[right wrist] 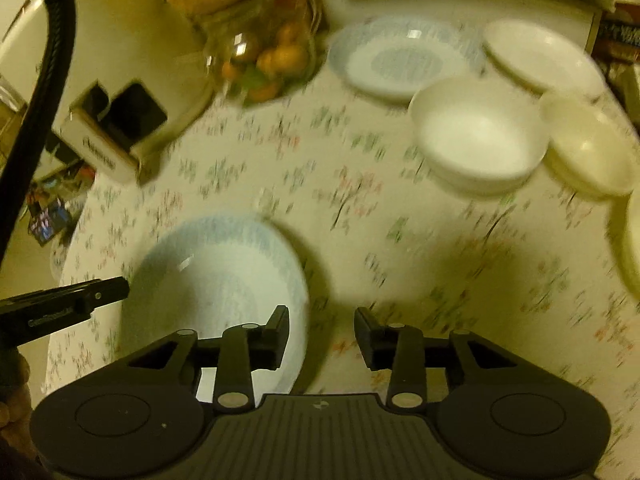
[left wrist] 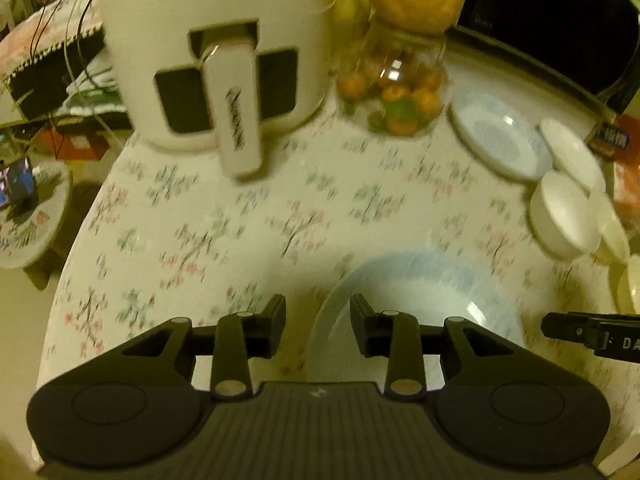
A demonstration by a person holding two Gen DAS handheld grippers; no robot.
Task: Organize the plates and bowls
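A large plate with a blue rim [left wrist: 420, 300] [right wrist: 216, 276] lies on the floral tablecloth [left wrist: 248, 220] near the front edge. My left gripper [left wrist: 318, 312] stands open over the plate's left rim, pads not touching it. My right gripper [right wrist: 322, 320] is open over the plate's right rim, also free of it. Each gripper's finger shows at the edge of the other's view. Farther back right sit a smaller blue plate [left wrist: 500, 136] [right wrist: 400, 56], a white plate [right wrist: 540, 52], a white bowl [left wrist: 560, 216] [right wrist: 480, 136] and a cream bowl [right wrist: 588, 148].
A white air fryer [left wrist: 208, 40] [right wrist: 120, 40] with its handle sticking out stands at the back left. Beside it is a glass jar of small oranges [left wrist: 396, 92] [right wrist: 264, 56] with a big yellow fruit on top. A dark microwave [left wrist: 560, 12] is behind. The table edge drops off at left.
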